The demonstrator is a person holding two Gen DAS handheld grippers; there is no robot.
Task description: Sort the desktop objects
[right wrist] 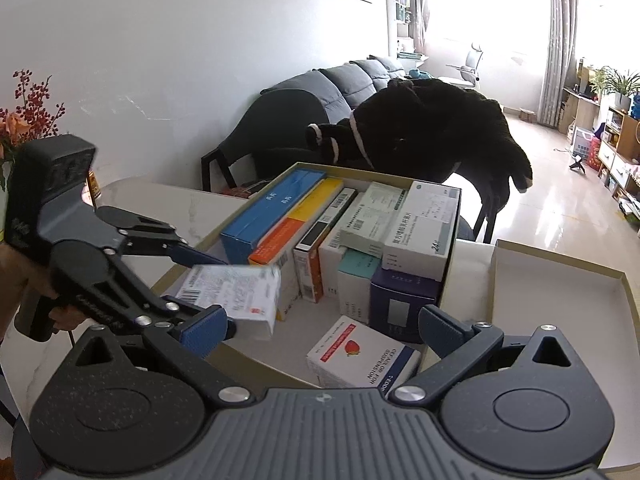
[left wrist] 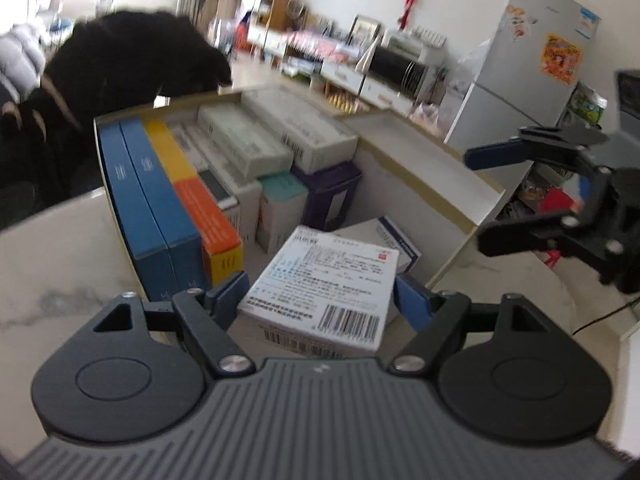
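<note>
Left gripper jaws clamp a white carton above the box. Right gripper jaws apart; strawberry carton at twelve o'clock.

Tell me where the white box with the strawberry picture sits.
In the right wrist view the strawberry box lies flat at the near end of the cardboard box, just ahead of the right claw, in front of the dark purple carton.
</note>
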